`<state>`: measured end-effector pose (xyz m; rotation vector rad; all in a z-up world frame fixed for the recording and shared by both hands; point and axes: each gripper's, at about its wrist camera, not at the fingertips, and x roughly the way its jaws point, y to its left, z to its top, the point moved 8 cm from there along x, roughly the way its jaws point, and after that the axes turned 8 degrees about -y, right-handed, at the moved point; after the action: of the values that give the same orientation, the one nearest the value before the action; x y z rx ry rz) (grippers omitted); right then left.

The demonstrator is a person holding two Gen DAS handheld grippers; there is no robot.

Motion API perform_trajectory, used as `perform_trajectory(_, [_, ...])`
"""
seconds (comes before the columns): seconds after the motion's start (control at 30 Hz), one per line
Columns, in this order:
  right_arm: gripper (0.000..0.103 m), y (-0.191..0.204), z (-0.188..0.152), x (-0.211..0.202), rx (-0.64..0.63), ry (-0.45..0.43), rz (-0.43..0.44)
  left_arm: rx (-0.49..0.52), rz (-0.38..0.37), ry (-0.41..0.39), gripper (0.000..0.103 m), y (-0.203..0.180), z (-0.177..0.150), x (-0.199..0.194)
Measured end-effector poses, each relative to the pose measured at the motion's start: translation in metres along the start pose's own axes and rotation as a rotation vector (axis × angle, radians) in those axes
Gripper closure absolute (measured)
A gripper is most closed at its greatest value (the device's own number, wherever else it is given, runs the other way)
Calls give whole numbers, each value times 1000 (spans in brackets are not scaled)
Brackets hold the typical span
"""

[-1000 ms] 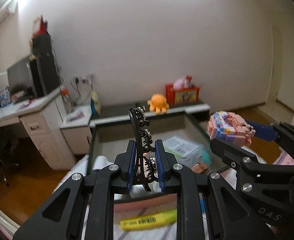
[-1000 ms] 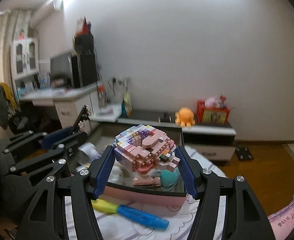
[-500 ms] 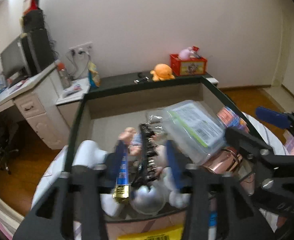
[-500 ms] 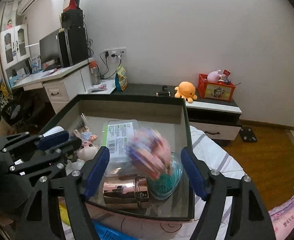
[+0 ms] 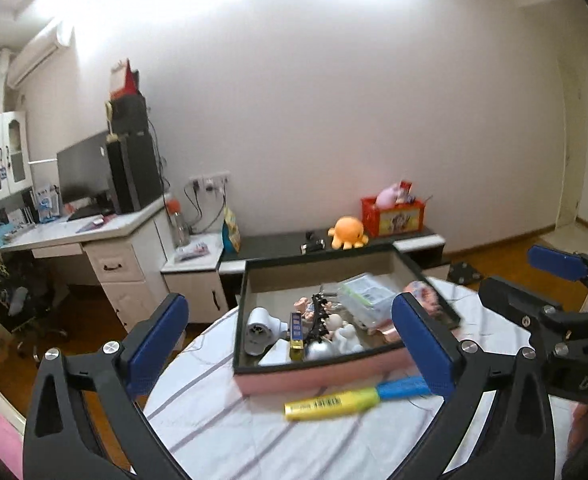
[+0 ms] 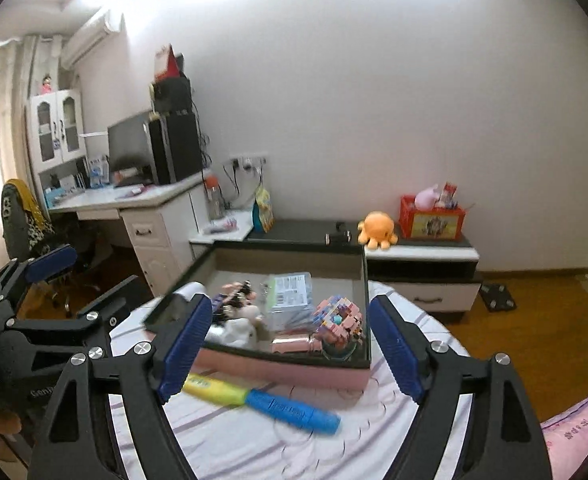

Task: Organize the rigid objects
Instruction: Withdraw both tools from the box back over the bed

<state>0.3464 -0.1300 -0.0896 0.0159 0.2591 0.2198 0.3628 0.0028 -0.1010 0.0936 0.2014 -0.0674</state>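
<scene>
A pink box [image 5: 318, 380] with a black rim stands on the round striped table [image 5: 221, 424]. Inside it lie a black hair clip [image 5: 318, 314], a pink block model [image 6: 340, 316], a white hair dryer [image 5: 259, 330] and a clear packet [image 6: 289, 290]. A yellow and blue marker [image 5: 354, 398] lies on the cloth in front of the box. My left gripper [image 5: 289, 312] hangs back from the box, jaws opening, nothing between them. My right gripper [image 6: 289, 308] is also short of the box, jaws opening and bare. Each gripper shows at the edge of the other's view.
Behind the table stands a low dark cabinet [image 6: 414, 248] with an orange plush octopus [image 6: 378, 234] and a red crate [image 6: 432, 220]. A white desk [image 5: 93, 236] with a monitor is at the left. A pink cloth [image 6: 578, 424] lies at the right.
The left gripper let go of the black hair clip and the right let go of the pink block model; both now lie in the box. Both grippers opened and drew back and up.
</scene>
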Motion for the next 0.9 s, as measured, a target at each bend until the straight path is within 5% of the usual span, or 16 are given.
perform_trajectory(0.4, [17, 43, 14, -145, -38, -236, -64, -45, 63, -203, 0, 3, 17, -154])
perform_trajectory(0.9, [17, 56, 17, -194, -59, -309, -113, -45, 92, -269, 0, 3, 22, -198])
